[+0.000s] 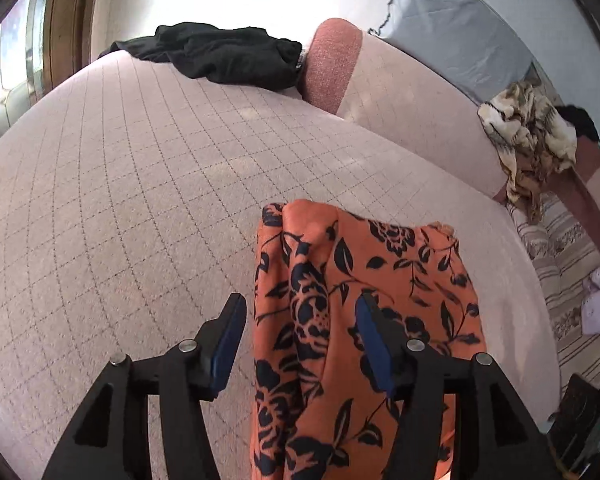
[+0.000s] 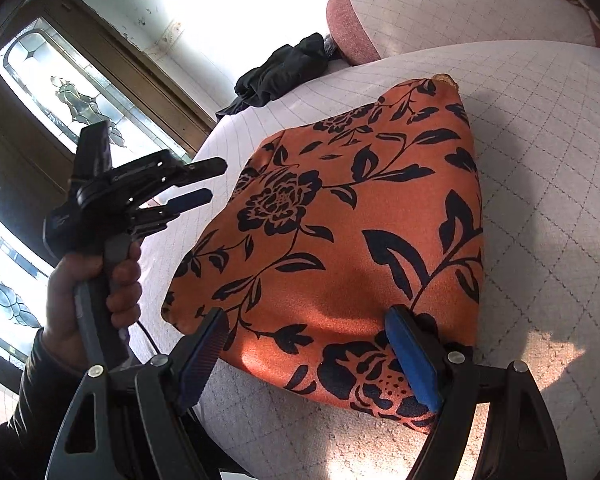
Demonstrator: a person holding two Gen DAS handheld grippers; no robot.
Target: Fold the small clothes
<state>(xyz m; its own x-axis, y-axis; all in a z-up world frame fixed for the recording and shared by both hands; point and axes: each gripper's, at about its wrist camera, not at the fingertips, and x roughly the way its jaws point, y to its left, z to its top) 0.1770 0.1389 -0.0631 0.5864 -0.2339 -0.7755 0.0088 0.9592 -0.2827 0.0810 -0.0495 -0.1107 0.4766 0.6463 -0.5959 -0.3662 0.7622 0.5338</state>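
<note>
My right tongs (image 2: 306, 354) hung spread over the near edge of the orange floral garment (image 2: 340, 220), folded flat on the sofa cushion (image 2: 540, 200). My left tongs (image 2: 204, 184) stood open, empty, aside. Next, I judged: fold again or fetch the black garment (image 2: 284, 72).

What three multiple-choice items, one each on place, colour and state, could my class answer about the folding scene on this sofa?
1. Where does the black garment lie?
A. on the orange cloth
B. at the far end of the seat, by the pink armrest
C. on the floor

2. What colour is the flower print on the orange cloth?
A. white
B. green
C. black

3. How does the left hand-held gripper stand?
A. open, beside the cloth
B. shut on the cloth
C. shut on the black garment

Key: 1 B, it sits against the armrest; 2 C, dark blooms and leaves on orange; 3 A, nothing lies between its parted jaws.
</note>
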